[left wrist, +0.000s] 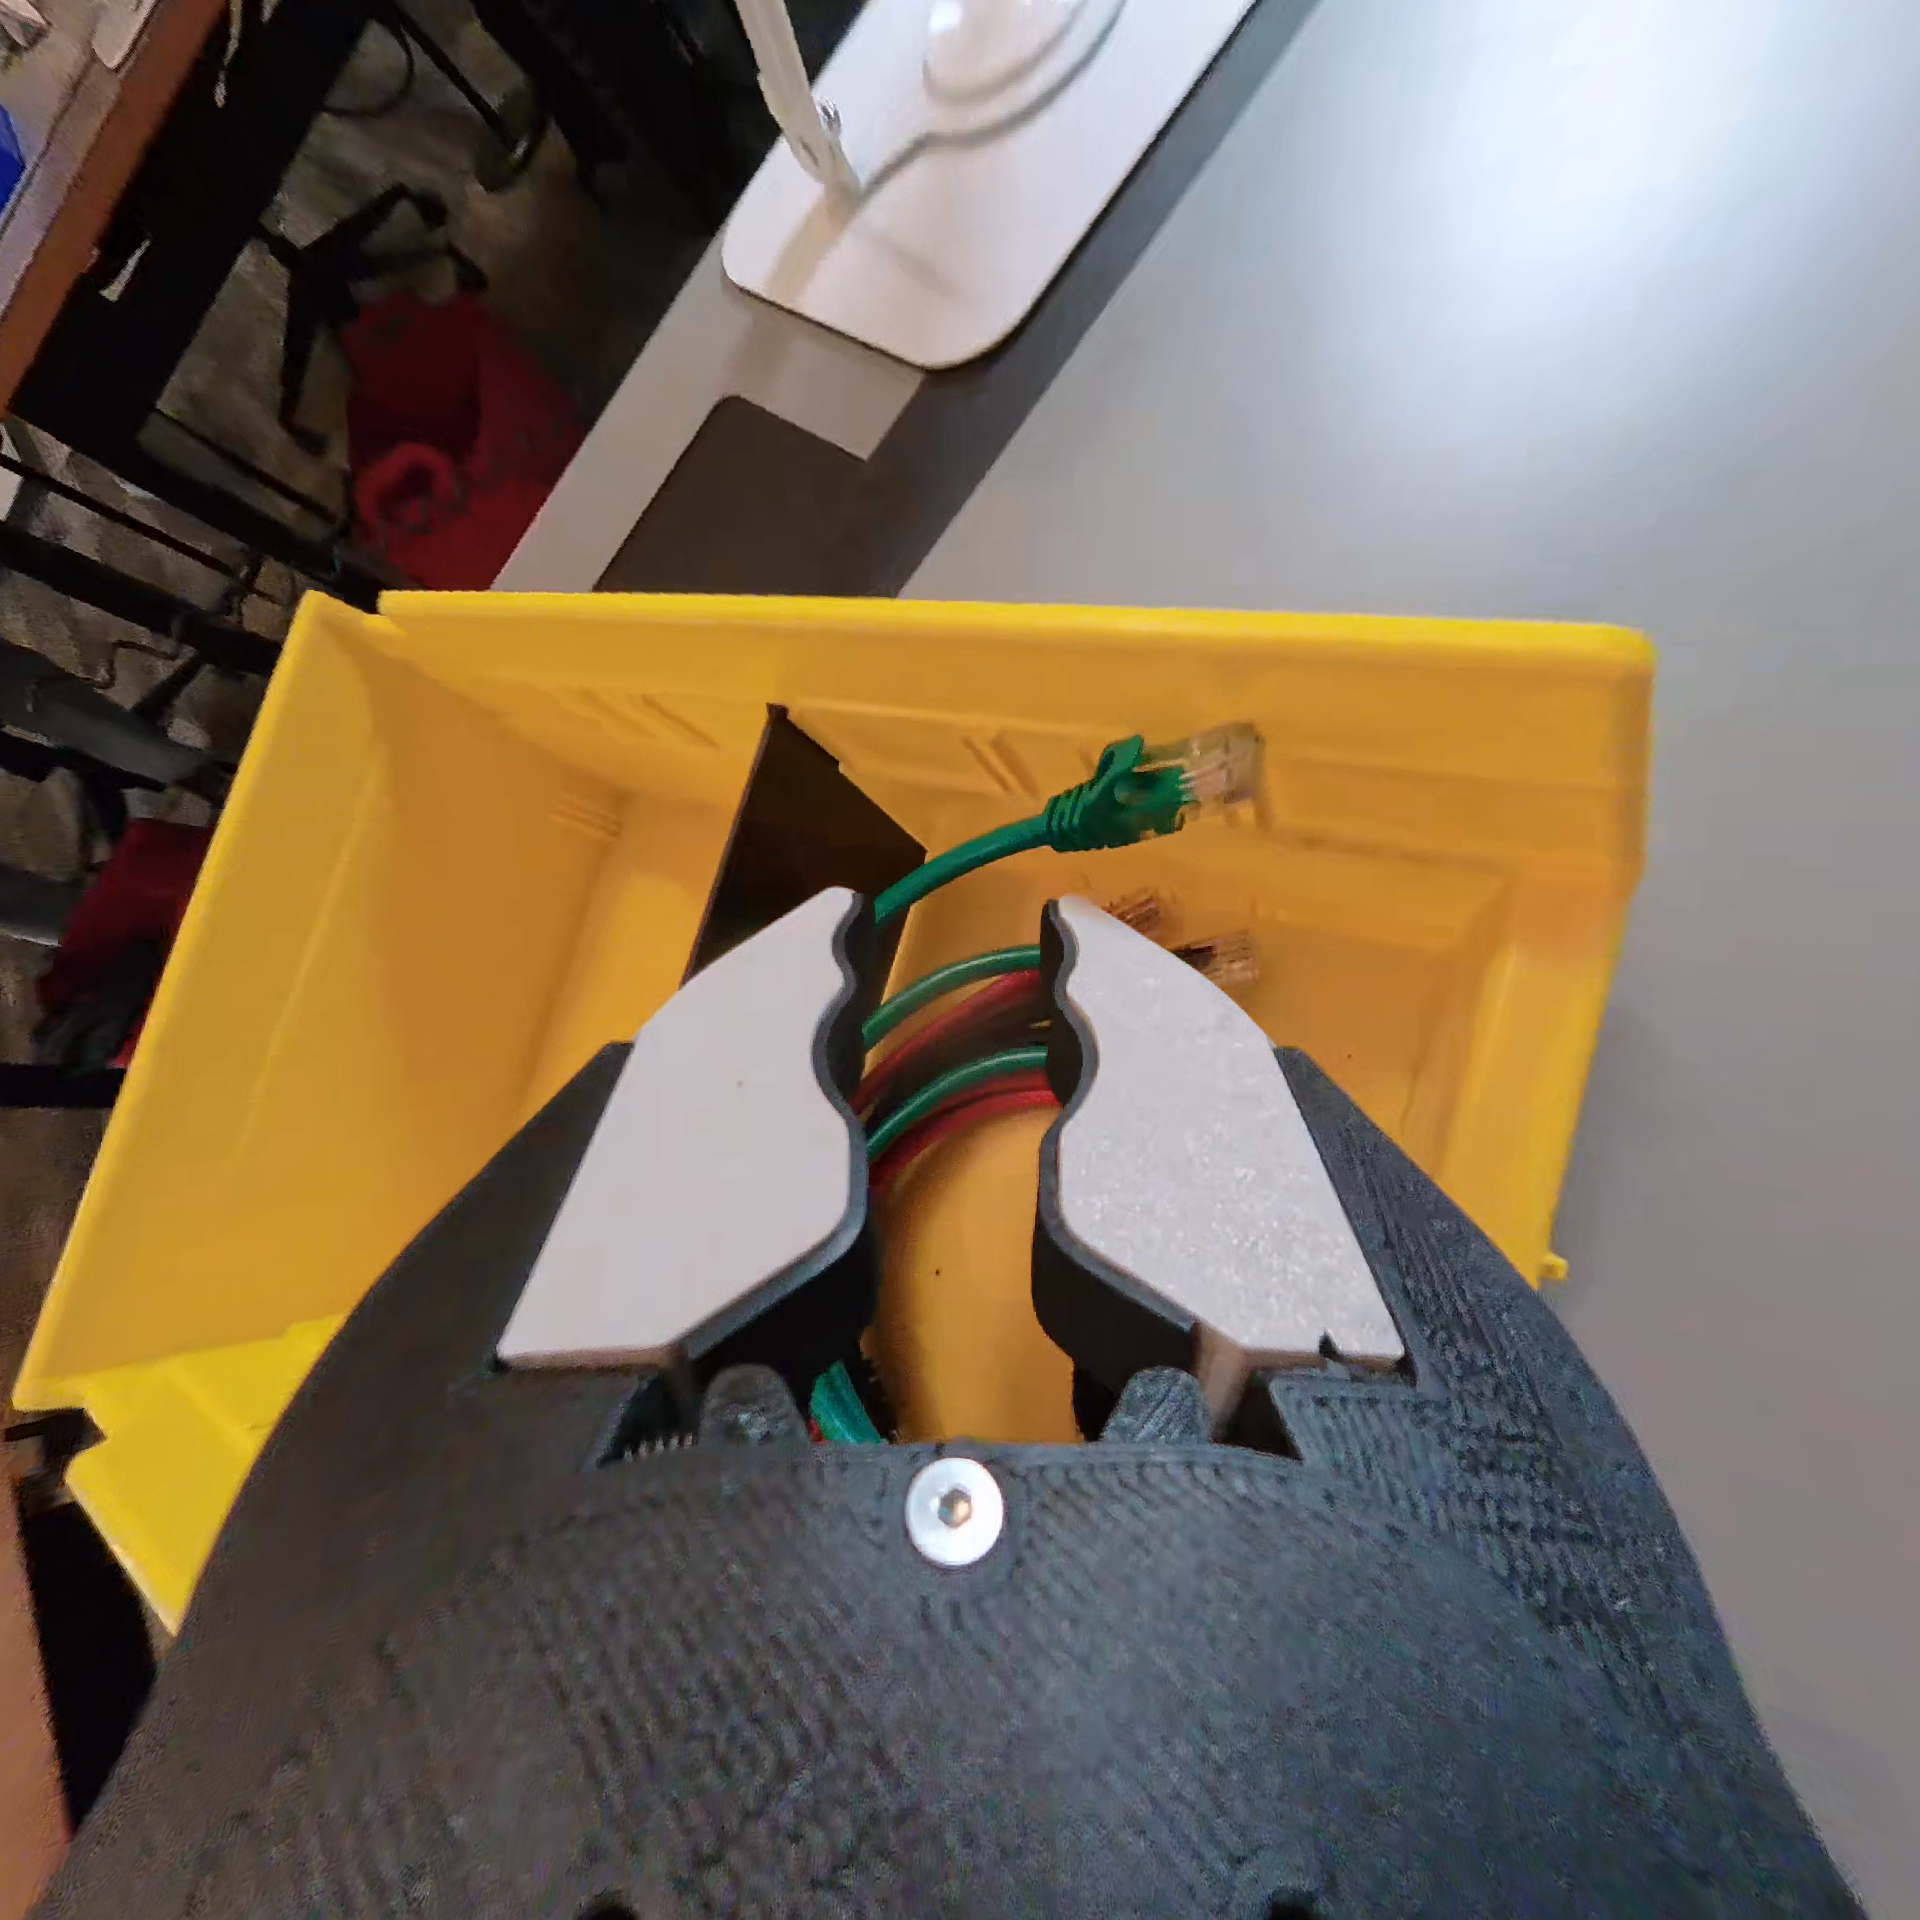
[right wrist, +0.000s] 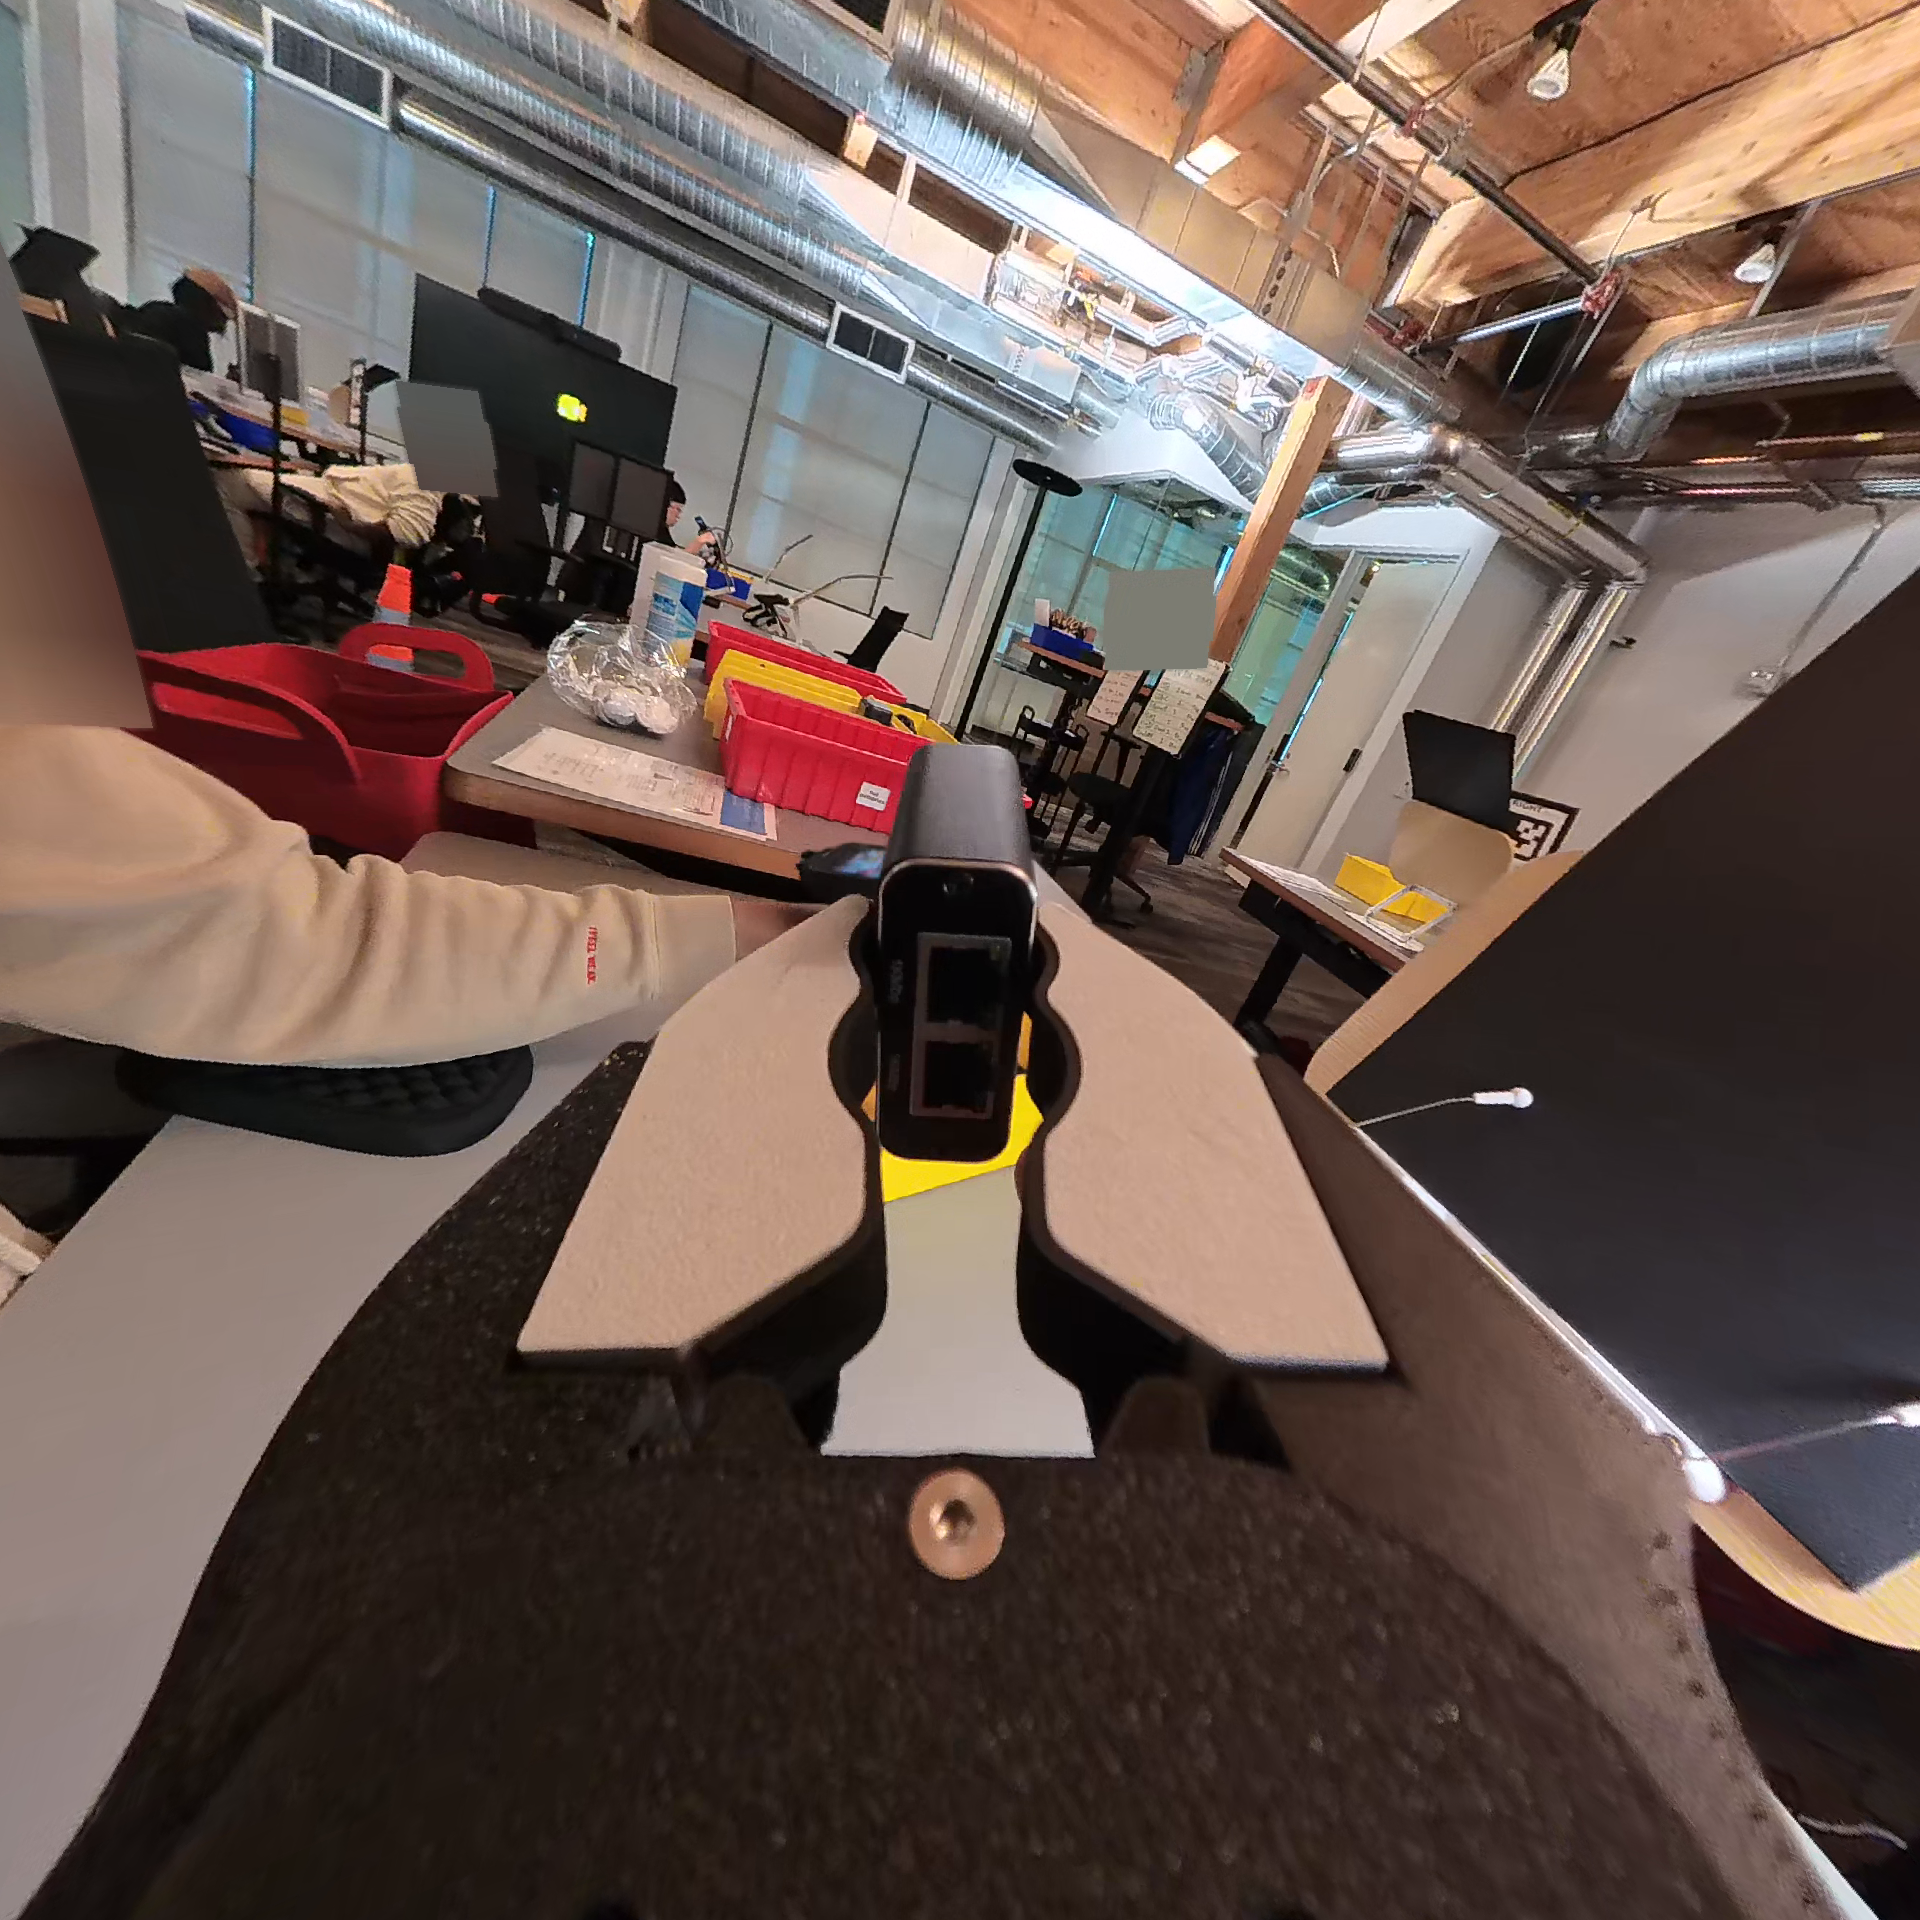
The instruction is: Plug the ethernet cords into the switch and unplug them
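Ethernet cords point(left wrist: 966, 1049), green and red, coiled inside yellow bin point(left wrist: 436, 935)

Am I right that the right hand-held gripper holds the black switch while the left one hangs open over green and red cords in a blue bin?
Not quite: the bin is yellow, as the left wrist view shows. The rest stands: the right hand-held gripper clamps the black switch, and the left hand-held gripper is open above the cords.

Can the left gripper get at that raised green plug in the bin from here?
Probably yes. The left gripper is open inside the yellow bin, and the green cord's plug sticks up just ahead, nothing blocking it.
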`<move>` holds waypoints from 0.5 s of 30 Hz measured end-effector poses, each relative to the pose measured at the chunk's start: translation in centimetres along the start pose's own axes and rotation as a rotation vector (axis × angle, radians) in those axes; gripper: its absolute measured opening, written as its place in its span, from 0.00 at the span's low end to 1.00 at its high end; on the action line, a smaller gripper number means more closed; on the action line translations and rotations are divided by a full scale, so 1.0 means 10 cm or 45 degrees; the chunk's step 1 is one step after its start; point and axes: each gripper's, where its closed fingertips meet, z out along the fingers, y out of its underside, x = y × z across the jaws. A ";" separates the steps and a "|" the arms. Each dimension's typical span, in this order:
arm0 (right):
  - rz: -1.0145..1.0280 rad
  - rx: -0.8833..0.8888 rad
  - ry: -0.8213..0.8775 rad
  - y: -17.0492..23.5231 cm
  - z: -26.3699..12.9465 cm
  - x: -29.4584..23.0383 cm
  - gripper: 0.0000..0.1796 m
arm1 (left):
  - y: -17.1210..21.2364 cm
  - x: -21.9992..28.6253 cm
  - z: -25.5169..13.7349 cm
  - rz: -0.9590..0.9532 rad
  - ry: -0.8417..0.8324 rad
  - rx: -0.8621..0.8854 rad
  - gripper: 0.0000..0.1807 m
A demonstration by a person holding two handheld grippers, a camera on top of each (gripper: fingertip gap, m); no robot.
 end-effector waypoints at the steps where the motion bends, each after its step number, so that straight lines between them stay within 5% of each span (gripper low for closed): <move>1: 0.003 0.002 0.002 0.00 -0.01 0.01 0.13 | 0.02 0.01 0.04 0.029 -0.007 -0.020 0.18; 9: 0.026 -0.005 0.012 0.06 -0.02 0.07 0.13 | -0.06 0.04 0.21 0.164 -0.081 -0.002 0.11; 15: 0.006 -0.008 0.022 0.03 -0.04 0.06 0.13 | -0.27 -0.48 -0.35 -0.049 -0.353 0.111 0.03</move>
